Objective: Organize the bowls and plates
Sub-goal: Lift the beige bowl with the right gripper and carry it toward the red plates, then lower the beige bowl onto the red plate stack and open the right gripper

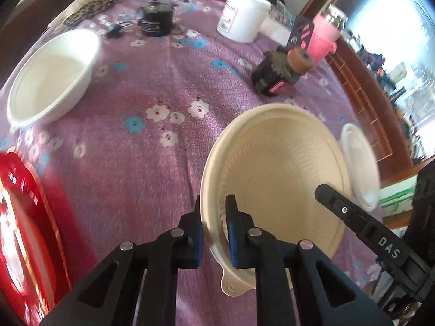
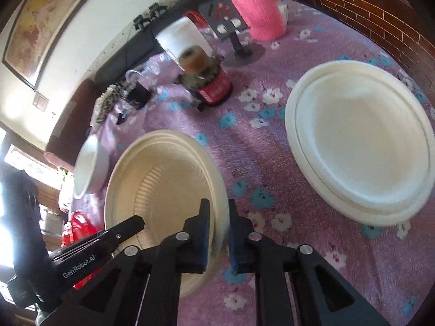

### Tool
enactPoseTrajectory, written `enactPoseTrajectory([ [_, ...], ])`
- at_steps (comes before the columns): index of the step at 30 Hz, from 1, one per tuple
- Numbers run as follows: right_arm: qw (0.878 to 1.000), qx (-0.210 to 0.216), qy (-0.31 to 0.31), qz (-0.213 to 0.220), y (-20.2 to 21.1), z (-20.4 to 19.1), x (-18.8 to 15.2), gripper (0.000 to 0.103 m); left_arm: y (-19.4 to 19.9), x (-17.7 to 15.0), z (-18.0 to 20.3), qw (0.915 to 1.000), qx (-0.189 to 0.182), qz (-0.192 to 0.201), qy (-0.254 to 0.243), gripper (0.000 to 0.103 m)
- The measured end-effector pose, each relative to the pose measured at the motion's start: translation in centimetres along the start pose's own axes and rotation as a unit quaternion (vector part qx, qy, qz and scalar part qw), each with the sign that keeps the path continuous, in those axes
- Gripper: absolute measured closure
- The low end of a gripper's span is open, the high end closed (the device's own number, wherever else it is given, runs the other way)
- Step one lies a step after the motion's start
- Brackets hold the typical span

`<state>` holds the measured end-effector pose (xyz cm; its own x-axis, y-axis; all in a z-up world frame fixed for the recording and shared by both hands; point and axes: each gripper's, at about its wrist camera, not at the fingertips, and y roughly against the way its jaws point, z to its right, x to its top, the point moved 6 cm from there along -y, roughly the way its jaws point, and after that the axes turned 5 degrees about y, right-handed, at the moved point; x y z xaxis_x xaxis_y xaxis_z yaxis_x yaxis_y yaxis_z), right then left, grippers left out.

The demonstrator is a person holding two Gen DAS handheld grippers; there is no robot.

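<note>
A cream paper plate (image 1: 274,179) with a ribbed inner wall and a small tab on its rim sits tilted above the purple flowered tablecloth (image 1: 141,163), gripped from both sides. The left gripper (image 1: 213,233) pinches its left rim; the right gripper (image 2: 217,233) pinches the opposite rim, both reaching forward from the near edge. Two white plates (image 2: 361,141) lie stacked to the right, one white bowl (image 1: 51,76) stands far left, and a red basket (image 1: 24,217) sits near left.
</note>
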<state>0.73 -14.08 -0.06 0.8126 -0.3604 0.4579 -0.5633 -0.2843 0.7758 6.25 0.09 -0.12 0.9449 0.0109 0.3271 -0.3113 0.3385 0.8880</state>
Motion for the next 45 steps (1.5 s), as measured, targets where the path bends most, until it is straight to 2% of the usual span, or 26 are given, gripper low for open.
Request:
enactPoseTrajectory([
  [5,0.999,0.003,0.035,0.022,1.8,-3.1,-0.9,0.091,4.1,-1.0,-1.2,0.9988,-0.013,0.045,0.014,0.090],
  [12,0.996,0.047,0.076,0.029,2.8,-9.3,-2.4,0.091,9.7,-2.7,-5.8,0.9929,-0.023,0.095,0.068,0.090],
  [21,0.983,0.080,0.159,0.031,2.7,-20.0,-4.5,0.090,15.5,-4.5,-14.3,0.9755,-0.014,0.158,0.152,0.090],
  [24,0.980,0.084,0.176,0.026,2.1,-22.3,-5.4,0.090,16.8,-5.1,-16.9,0.9700,-0.007,0.171,0.173,0.090],
  [32,0.975,0.086,0.202,-0.015,-1.8,-26.1,-7.3,0.090,16.7,-6.3,-22.6,0.9597,0.001,0.169,0.225,0.090],
  [45,0.974,0.075,0.208,-0.051,-5.8,-27.0,-8.5,0.090,15.0,-6.7,-25.6,0.9569,0.012,0.155,0.245,0.090],
])
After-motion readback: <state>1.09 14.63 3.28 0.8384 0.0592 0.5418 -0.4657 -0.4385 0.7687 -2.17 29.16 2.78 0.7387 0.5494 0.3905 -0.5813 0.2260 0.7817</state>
